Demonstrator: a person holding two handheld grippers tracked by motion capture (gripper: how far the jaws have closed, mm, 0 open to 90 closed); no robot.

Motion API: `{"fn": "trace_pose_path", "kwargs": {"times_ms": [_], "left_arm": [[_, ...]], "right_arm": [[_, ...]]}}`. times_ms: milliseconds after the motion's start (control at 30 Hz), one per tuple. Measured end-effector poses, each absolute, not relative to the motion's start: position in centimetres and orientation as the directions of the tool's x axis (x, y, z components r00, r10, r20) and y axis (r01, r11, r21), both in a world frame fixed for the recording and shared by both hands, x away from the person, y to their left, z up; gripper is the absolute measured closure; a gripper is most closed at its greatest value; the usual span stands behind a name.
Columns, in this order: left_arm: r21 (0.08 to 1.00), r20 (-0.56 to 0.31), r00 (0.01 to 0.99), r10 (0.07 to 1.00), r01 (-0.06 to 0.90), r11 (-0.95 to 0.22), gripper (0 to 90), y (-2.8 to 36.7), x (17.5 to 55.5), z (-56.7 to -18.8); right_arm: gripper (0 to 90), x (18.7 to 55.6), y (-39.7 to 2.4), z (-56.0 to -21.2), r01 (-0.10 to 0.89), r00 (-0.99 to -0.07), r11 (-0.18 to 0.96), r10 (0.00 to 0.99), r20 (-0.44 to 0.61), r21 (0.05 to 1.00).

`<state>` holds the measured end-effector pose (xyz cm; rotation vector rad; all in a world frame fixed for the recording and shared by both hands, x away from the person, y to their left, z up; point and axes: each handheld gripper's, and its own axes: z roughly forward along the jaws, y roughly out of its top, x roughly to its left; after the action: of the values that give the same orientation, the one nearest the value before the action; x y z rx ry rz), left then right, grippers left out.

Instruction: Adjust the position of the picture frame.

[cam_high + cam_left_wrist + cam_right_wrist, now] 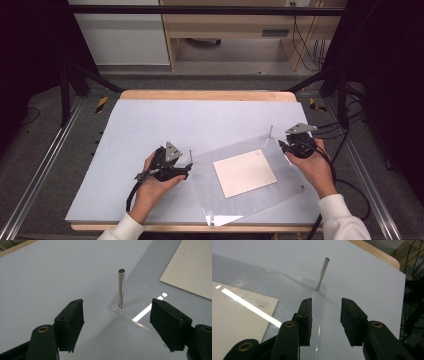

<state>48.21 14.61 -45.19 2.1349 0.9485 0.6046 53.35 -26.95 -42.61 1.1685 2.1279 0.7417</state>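
— So where is the clear sheet sitting?

— Flat on the pale blue mat, turned askew toward the near right of the table, with a cream card lying on its middle. A thin metal pin stands upright at the corner nearest my left claw, and another pin rises, leaning a little as I see it, at the far right corner.

— And your claws?

— Both released — nothing is pinched. My left one gapes wide, its pads well apart on either side of that corner, with the pin just ahead of them. My right claw stands narrower but still parted; the sheet's right edge runs into the gap beside one pad, and whether it touches I cannot tell.

— Your hands?

— My left hand is at the sheet's left corner, my right hand at its far right one.
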Motion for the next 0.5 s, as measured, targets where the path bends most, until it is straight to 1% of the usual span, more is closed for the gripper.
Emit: {"fn": "trace_pose_path", "kwargs": {"times_ms": [200, 233, 300, 367, 400, 500], "left_arm": [[0.765, 0.108, 0.596, 0.795, 0.461, -0.45, 42.6, 13.8, 49.1, -46.0], [0.765, 0.108, 0.596, 0.795, 0.461, -0.45, 44.1, 13.8, 49.1, -46.0], [0.771, 0.078, 0.589, 0.805, 0.476, -0.423, 46.7, 13.5, 49.4, -46.3], [0.777, 0.077, 0.588, 0.805, 0.47, -0.418, 49.6, 13.2, 49.4, -46.4], [0.775, 0.09, 0.588, 0.804, 0.466, -0.428, 51.5, 13.0, 49.4, -46.4], [0.775, 0.09, 0.581, 0.809, 0.469, -0.424, 53.5, 12.8, 49.5, -46.7]], "right_arm": [[67.3, 56.3, -26.7, -43.9, 0.563, -0.463, 0.447, 0.867, -0.182, 0.695], [67.3, 56.3, -26.7, -43.9, 0.563, -0.463, 0.447, 0.867, -0.182, 0.695], [66.4, 57.5, -26.4, -44.3, 0.571, -0.465, 0.43, 0.872, -0.157, 0.7], [66.2, 58.0, -26.2, -44.7, 0.565, -0.471, 0.418, 0.871, -0.138, 0.711], [66.2, 58.2, -26.2, -44.9, 0.563, -0.474, 0.413, 0.871, -0.129, 0.716], [66.6, 58.9, -26.0, -45.6, 0.573, -0.47, 0.397, 0.876, -0.109, 0.717]]}}
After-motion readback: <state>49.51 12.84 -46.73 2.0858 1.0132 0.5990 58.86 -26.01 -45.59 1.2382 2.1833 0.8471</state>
